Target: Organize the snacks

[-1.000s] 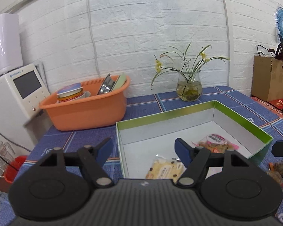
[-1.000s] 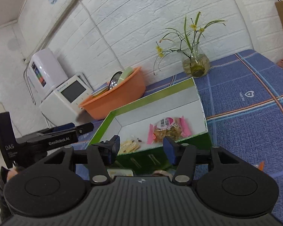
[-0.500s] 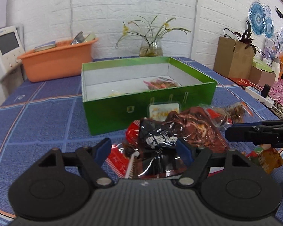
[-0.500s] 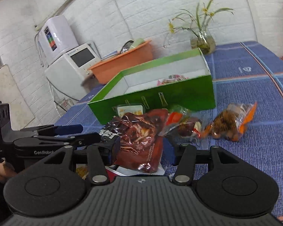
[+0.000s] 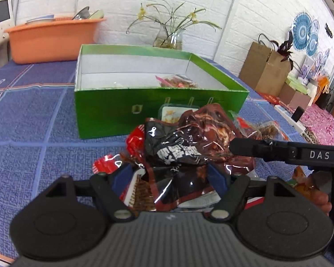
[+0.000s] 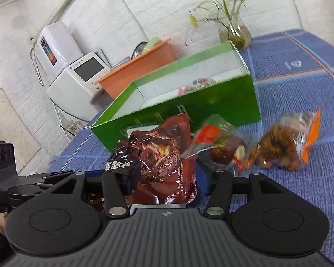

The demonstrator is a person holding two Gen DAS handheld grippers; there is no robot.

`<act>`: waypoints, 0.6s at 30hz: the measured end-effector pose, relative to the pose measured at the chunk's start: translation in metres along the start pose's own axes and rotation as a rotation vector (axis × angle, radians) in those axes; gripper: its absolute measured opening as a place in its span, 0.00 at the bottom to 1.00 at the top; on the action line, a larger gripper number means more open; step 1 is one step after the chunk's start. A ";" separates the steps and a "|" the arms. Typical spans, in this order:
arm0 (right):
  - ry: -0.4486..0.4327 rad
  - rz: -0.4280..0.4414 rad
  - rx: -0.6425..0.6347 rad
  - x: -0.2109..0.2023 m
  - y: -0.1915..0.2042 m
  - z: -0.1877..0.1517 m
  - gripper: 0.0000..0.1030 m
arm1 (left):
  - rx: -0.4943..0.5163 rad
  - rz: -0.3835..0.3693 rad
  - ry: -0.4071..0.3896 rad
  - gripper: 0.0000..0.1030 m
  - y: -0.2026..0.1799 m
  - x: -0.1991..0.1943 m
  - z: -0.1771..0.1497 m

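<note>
An open green box [image 5: 144, 109] stands on the blue checked cloth with a pink-edged snack packet [image 5: 178, 81] inside. In front of it lies a pile of snacks. On top is a crumpled dark brown and black packet [image 5: 184, 142] over red packets [image 5: 135, 138]. My left gripper [image 5: 170, 176] is low over the pile, its jaws closing with the dark packet between them, pads not pressing. My right gripper [image 6: 168, 178] stands open around the same dark packet [image 6: 162, 153] from the other side. An orange-edged packet [image 6: 285, 146] and a clear one [image 6: 220, 146] lie to the right.
An orange basin [image 5: 53, 37] with dishes and a glass vase of flowers [image 5: 169, 37] stand behind the box by the white brick wall. A white appliance [image 6: 78, 84] sits at the table's left end. A brown paper bag [image 5: 267, 66] and small boxes are off to the right.
Both views dropped from looking into the green box to the snack pile in front of it. Both grippers came down and closer, and the dark packet now lies between each pair of fingers.
</note>
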State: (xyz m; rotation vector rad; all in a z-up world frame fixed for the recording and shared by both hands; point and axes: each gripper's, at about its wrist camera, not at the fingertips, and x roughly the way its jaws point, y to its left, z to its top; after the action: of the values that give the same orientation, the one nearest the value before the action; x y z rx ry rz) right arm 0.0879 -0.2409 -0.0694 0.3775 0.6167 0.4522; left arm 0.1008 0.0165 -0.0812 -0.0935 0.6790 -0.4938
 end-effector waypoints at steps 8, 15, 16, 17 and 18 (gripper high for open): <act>-0.070 -0.057 -0.086 -0.017 0.010 0.001 0.35 | -0.063 -0.036 -0.017 0.48 0.008 -0.012 0.000; -0.118 -0.025 -0.071 -0.031 0.019 0.002 0.41 | -0.056 -0.062 -0.047 0.42 0.010 -0.026 -0.003; -0.127 0.016 -0.056 -0.032 0.017 0.003 0.46 | -0.057 -0.101 -0.050 0.31 0.011 -0.026 -0.004; -0.118 0.057 -0.024 -0.030 0.013 0.003 0.54 | -0.059 -0.121 -0.057 0.28 0.010 -0.027 -0.005; -0.104 0.080 0.013 -0.026 0.010 0.004 0.56 | -0.049 -0.113 -0.062 0.28 0.008 -0.028 -0.004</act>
State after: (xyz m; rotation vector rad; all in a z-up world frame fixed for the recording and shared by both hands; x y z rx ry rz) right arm 0.0689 -0.2470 -0.0495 0.4366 0.5049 0.5018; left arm 0.0830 0.0370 -0.0707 -0.1938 0.6279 -0.5807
